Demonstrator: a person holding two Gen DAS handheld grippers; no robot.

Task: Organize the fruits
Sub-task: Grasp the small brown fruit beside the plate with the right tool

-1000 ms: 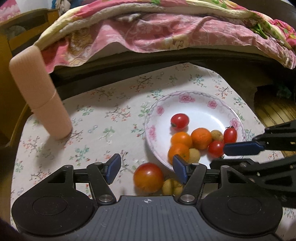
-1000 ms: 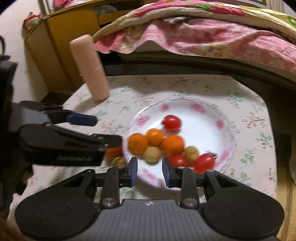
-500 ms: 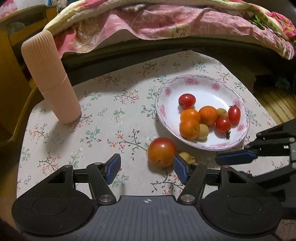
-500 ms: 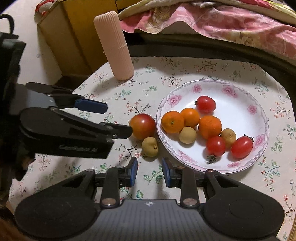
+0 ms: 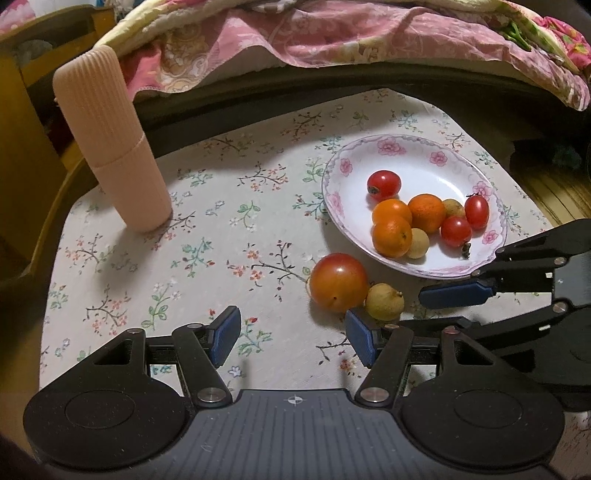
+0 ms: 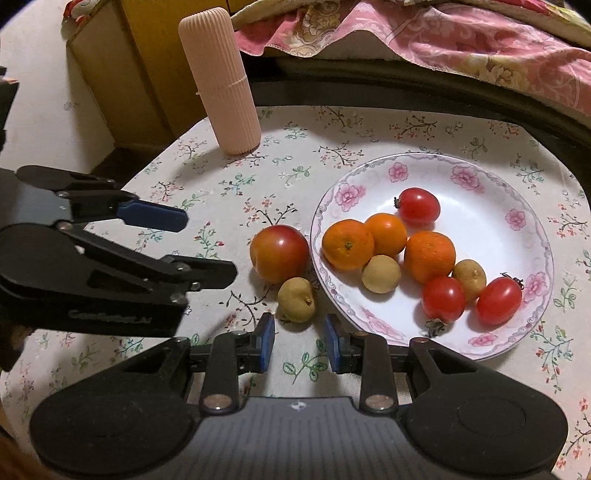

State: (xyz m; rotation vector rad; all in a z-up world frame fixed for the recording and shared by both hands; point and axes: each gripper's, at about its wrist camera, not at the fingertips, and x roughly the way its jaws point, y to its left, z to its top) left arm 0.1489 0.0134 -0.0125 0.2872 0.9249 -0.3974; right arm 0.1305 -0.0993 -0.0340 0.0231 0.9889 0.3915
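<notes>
A white plate with pink flowers (image 5: pixel 436 157) (image 6: pixel 480 184) holds three oranges (image 6: pixel 428 256), three small red tomatoes (image 6: pixel 419 206) and two brown longans (image 6: pixel 381 274). Beside its near-left rim on the cloth lie a large red-orange tomato (image 5: pixel 338 282) (image 6: pixel 279 253) and a loose longan (image 5: pixel 384 301) (image 6: pixel 296 299). My left gripper (image 5: pixel 291 336) is open and empty, just short of the large tomato. My right gripper (image 6: pixel 300 342) is open too, its blue pads just behind the loose longan.
A tall ribbed pink container (image 5: pixel 110 144) (image 6: pixel 223 79) stands at the back left of the flowered tablecloth (image 5: pixel 207 236). Behind the table lies a bed with a pink quilt (image 5: pixel 332 33). A yellow wooden cabinet (image 6: pixel 144 70) is at the left.
Both grippers have drawn back and up from the plate, so more of the table shows. The large tomato and loose longan now lie farther ahead of the fingers. Both stayed open.
</notes>
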